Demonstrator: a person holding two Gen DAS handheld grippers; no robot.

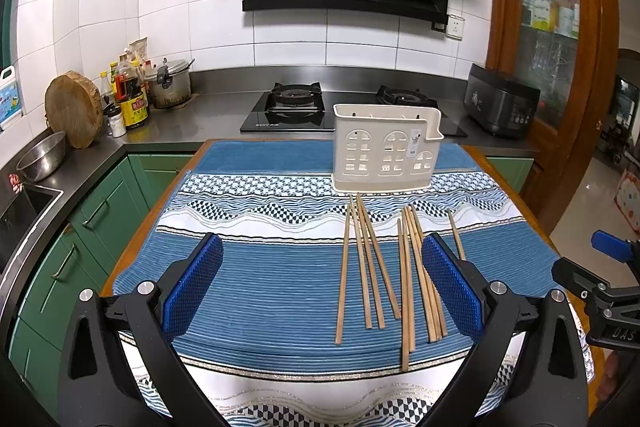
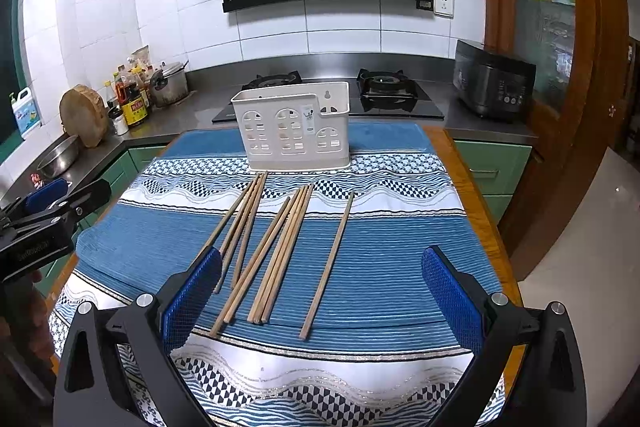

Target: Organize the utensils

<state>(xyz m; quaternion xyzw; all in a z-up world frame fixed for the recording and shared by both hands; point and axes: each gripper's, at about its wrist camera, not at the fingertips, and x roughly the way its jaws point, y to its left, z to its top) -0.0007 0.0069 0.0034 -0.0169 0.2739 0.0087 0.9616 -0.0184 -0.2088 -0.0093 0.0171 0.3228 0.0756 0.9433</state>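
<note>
My L gripper [image 1: 322, 279] hangs over the near-left part of the cloth [image 1: 256, 287], fingers wide apart, nothing between them but bare blue weave. Left of the cloth the table edge [image 1: 120, 259] drops off to green cabinets [image 1: 92, 219]; counter beyond carries a steel bowl [image 1: 42, 155], round board [image 1: 74, 109], bottles [image 1: 128, 95] and a pot [image 1: 172, 85], all well apart from me.

Mid-table: chopsticks [image 1: 362, 263] lie flat on the cloth, roughly pointing toward the holder [image 1: 386, 149]. From the L cam, one loose bunch of four fans out from just below the holder's base, far tips near it or touching, can't tell. A tighter bunch sits just beside my L gripper's right finger [image 1: 450, 287]; one single stick lies farther right, partly hidden behind that finger. The holder stands upright at the far end of the cloth, cream w/ window cutouts, stove [image 1: 294, 107] behind it.

My R gripper [image 2: 322, 279] is also spread open, empty. From its cam the chopsticks [image 2: 276, 251] sit fwd and left, the left bunch running behind its left finger [image 2: 192, 291]; the single stick [image 2: 328, 267] lies between the fingers w/ open cloth [image 2: 384, 267] to its right. Holder [image 2: 294, 125] straight ahead. Right table edge [image 2: 476, 211] near, then floor; cooker [image 2: 494, 83] on the far-right counter.
</note>
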